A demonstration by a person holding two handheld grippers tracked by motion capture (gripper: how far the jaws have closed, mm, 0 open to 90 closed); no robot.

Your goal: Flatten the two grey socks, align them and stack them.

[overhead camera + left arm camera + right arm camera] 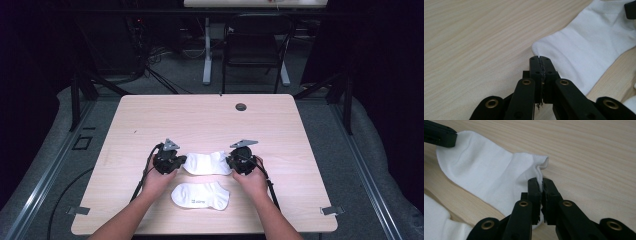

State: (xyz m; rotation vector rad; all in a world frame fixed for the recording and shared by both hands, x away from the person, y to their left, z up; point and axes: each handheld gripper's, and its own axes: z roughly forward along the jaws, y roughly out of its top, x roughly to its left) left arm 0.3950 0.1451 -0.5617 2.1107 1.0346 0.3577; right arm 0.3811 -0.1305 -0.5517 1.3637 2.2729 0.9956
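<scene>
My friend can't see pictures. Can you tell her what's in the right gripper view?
The right gripper has its two black jaws shut on a pinched-up edge of a white sock lying on a light wooden table. The other gripper's black tip sits at the sock's far end, top left. Part of a second white sock shows at bottom left.

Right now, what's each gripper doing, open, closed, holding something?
Left gripper: closed, pinching the toe edge of the far white sock.
Right gripper: closed on the same sock's cuff end.
</scene>
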